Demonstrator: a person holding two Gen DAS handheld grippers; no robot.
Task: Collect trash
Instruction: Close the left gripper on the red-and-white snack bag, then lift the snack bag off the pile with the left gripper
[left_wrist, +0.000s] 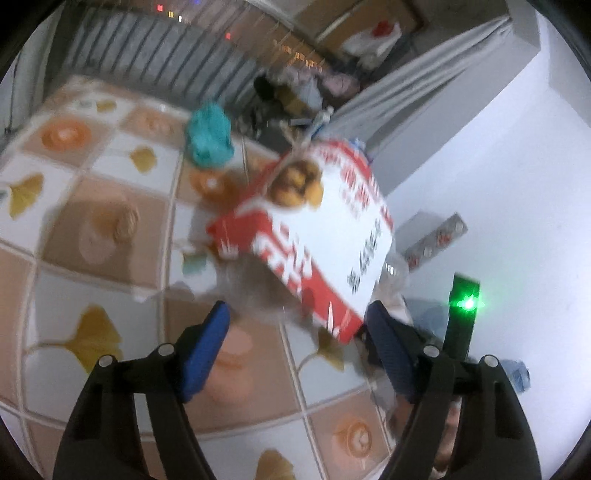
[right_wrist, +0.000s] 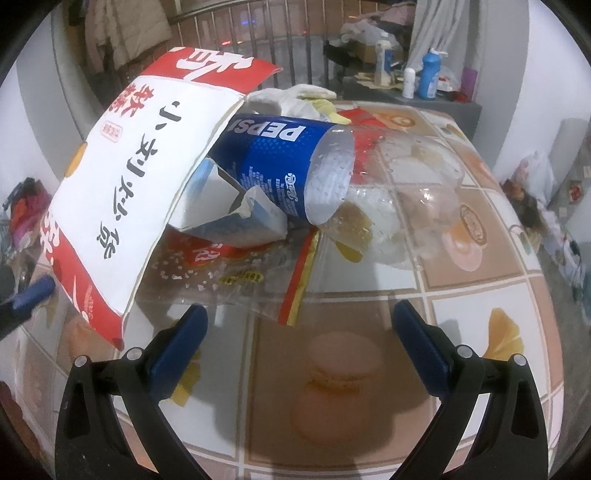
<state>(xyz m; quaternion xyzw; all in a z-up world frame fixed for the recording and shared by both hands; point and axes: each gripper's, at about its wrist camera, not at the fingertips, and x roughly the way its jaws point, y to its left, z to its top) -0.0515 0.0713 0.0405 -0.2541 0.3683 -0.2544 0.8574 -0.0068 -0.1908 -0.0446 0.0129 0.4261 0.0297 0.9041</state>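
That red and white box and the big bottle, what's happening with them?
A person holding two grippers is gathering trash on a tiled table. The red and white box lies tipped over a Pepsi bottle, a torn blue carton and a clear wrapper. The right gripper hovers open just in front of the pile, touching nothing. The left gripper is open too, with a corner of the box between its fingers but not yet squeezed.

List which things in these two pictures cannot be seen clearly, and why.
- Left wrist view: motion blur smears the print on the red and white cardboard box.
- Right wrist view: that box covers the top of the blue-labelled clear plastic Pepsi bottle.
- Right wrist view: the torn pale blue carton is partly hidden under the box.
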